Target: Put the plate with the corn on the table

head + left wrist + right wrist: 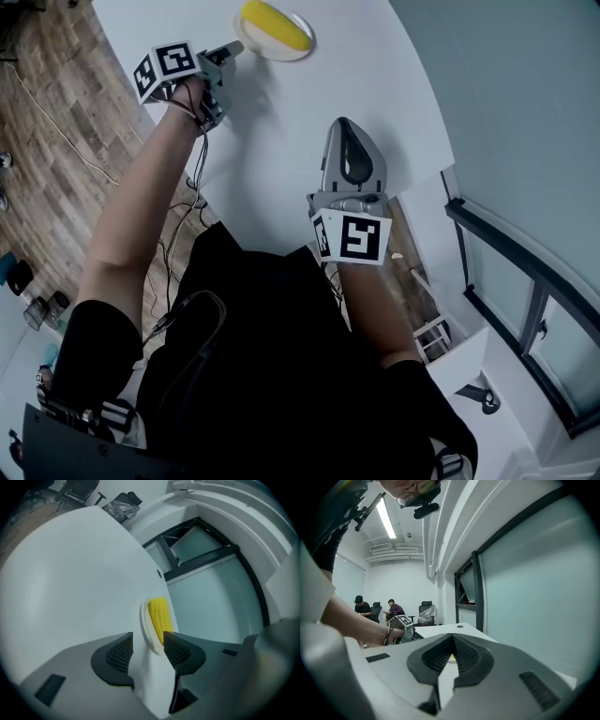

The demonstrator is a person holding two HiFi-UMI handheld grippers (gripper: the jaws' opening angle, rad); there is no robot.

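Note:
A white plate (298,42) with a yellow corn cob (274,25) on it rests on the white table (309,112), near its far edge. My left gripper (232,49) is open just left of the plate, its tips close to the rim. In the left gripper view the plate (146,620) and corn (159,613) lie just past the open left gripper (147,645), and the right pad overlaps the plate's near rim. My right gripper (343,126) hovers shut over the table's near part, with nothing in it. Its pads (464,656) meet.
The table's rounded edge (427,103) runs close to a glass wall with a dark window frame (506,253) on the right. Wood floor with cables (56,122) lies to the left. People sit on office chairs (375,609) far behind.

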